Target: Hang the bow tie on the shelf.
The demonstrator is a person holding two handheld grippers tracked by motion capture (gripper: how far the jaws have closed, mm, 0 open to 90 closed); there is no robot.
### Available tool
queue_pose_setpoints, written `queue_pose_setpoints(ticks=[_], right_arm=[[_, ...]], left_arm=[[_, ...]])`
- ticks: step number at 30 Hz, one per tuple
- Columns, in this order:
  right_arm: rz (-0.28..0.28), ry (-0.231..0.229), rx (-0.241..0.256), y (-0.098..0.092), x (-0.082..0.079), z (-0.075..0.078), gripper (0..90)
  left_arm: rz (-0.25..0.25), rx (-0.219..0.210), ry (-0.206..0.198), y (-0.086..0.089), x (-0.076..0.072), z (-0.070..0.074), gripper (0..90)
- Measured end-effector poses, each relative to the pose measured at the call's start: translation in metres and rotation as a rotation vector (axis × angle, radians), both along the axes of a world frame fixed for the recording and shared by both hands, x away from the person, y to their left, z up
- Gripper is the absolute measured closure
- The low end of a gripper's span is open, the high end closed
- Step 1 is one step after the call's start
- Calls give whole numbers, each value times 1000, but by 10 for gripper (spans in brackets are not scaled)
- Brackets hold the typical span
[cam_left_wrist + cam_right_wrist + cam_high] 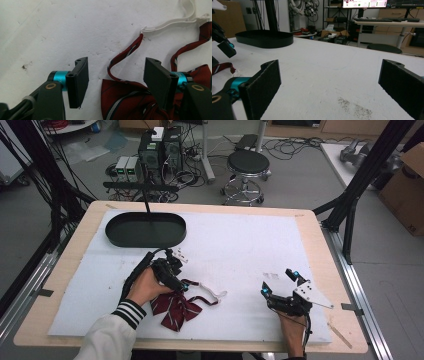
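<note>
We see the left gripper point(113, 82) spread apart over the red bow tie point(130, 100) at lower centre; the right gripper point(329, 85) also gapes, holding nothing.

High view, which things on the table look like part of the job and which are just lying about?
Likely in the job:
- red striped bow tie with white strap
- left tool, open over it
- black oval tray

Lying about:
- right tool, open, idle
- stool
- cardboard box

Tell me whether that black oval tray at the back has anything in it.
Empty: the black oval tray shows only its bare dark floor in the high view, and the red bow tie lies out on the white table cover.
</note>
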State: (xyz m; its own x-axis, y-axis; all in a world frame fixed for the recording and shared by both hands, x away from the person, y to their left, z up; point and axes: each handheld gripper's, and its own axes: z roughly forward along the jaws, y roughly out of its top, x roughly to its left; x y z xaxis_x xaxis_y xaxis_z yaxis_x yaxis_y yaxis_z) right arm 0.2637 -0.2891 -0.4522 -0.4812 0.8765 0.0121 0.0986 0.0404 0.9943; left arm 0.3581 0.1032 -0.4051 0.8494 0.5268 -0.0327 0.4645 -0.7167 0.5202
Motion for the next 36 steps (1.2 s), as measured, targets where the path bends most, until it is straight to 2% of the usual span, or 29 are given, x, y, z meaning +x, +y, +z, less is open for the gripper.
queue_pose_setpoints(ticks=[7, 10, 20, 25, 31, 36], right_arm=[[-1, -1, -1, 0, 0, 0, 33], [-1, -7, -5, -1, 1, 0, 33], [-1, -1, 1, 0, 0, 0, 32], [-2, -3, 4, -1, 0, 0, 32], [-1, -5, 2, -1, 0, 0, 33], [-1, -4, 3, -1, 0, 0, 32]], left_arm=[[13, 26, 22, -2, 3, -5, 455], [16, 30, 18, -4, 4, -7, 488], [26, 62, 19, -12, 1, -9, 715], [14, 63, 27, -14, -1, -9, 864], [9, 49, 28, -13, -2, -8, 876], [12, 34, 8, -11, -2, -5, 876]])
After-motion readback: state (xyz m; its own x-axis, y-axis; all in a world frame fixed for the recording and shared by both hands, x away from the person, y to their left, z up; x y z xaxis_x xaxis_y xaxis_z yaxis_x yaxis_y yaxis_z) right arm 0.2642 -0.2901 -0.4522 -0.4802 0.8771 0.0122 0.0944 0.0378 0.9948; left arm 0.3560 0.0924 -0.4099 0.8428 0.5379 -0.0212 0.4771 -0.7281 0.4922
